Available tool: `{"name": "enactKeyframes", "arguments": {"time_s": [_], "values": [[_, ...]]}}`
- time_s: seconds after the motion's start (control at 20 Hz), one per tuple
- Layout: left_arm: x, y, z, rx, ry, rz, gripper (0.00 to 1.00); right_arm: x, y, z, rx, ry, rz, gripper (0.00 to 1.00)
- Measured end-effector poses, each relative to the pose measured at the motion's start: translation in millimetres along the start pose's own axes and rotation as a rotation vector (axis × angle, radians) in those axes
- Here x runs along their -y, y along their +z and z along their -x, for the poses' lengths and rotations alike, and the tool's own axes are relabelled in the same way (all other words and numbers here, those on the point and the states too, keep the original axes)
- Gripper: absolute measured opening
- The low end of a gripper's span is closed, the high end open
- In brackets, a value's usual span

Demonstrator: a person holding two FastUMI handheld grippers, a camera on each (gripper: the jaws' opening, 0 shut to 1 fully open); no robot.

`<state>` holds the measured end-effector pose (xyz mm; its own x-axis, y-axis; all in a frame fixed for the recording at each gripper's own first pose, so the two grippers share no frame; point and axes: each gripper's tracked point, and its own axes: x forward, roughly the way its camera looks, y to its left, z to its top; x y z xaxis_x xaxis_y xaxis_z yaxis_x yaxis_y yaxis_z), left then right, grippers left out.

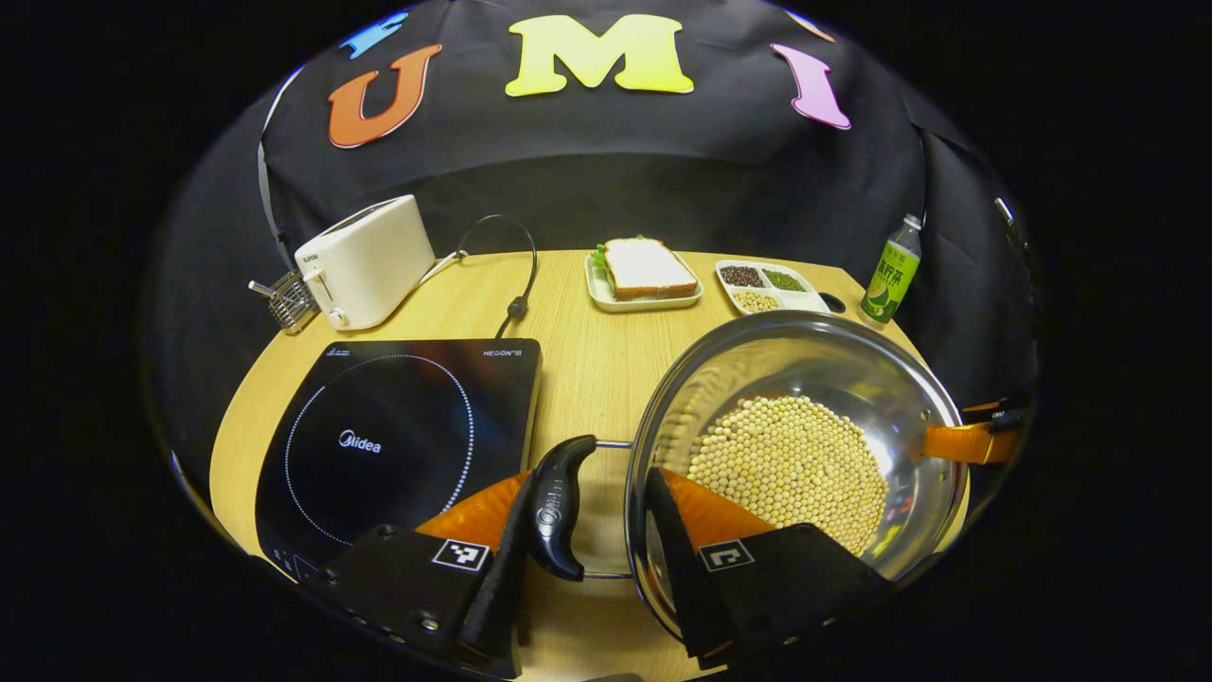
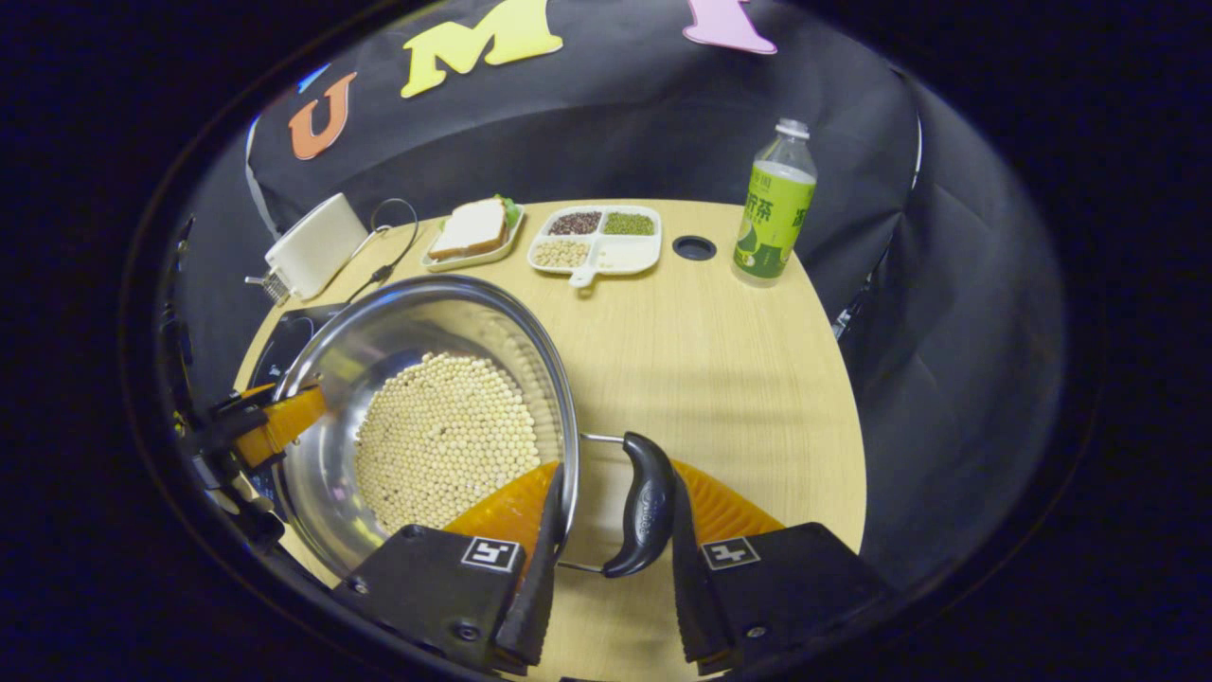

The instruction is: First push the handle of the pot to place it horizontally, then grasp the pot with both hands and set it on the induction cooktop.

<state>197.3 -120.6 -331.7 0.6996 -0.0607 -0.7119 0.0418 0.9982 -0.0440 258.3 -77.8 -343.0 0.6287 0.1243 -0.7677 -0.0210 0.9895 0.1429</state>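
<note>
The left gripper (image 1: 587, 530) pinches the steel pot's (image 1: 833, 369) left handle (image 1: 559, 507) and rim; the right gripper (image 2: 611, 530) pinches its right handle (image 2: 644, 507), beside the induction cooktop (image 1: 398, 436) on the worktop (image 2: 710, 360).

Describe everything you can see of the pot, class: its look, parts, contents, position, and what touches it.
The pot is a wide, shiny, metal-looking bowl with a dark handle on a wire loop at each side. Pale round beans cover its bottom. It sits on the table, right of the cooktop. The left gripper and right gripper each straddle a handle and the rim beside it, one finger inside the bowl.
</note>
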Motion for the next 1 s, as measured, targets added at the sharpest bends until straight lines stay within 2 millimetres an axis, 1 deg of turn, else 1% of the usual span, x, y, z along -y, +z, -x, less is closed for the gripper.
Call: {"name": "enactKeyframes", "arguments": {"time_s": [0.15,0.25,0.35,0.5,0.55,0.6,0.75,0.85,1.0], "values": [[-13,7,18,0.025,-0.002,-0.009,0.66,-14,-2,19,0.019,0.0,-0.009,0.53],[-25,10,31,0.043,-0.003,-0.017,0.65,-28,-3,31,0.034,0.002,-0.01,0.53],[-42,11,44,0.053,0.002,-0.019,0.65,-46,-5,41,0.045,0.007,-0.013,0.53],[-73,9,63,0.063,0.016,-0.021,0.65,-81,-10,54,0.052,0.023,-0.009,0.53],[-85,8,68,0.062,0.021,-0.02,0.65,-93,-12,57,0.054,0.028,-0.004,0.56],[-97,6,74,0.062,0.026,-0.016,0.65,-106,-13,61,0.055,0.033,0.001,0.53],[-134,4,88,0.07,0.045,-0.006,0.65,-146,-15,68,0.064,0.051,0.012,0.53],[-161,3,98,0.074,0.059,0.0,0.65,-174,-17,72,0.064,0.064,0.013,0.53],[-198,3,103,0.079,0.075,-0.009,0.65,-215,-18,72,0.064,0.078,0.013,0.53]]}}
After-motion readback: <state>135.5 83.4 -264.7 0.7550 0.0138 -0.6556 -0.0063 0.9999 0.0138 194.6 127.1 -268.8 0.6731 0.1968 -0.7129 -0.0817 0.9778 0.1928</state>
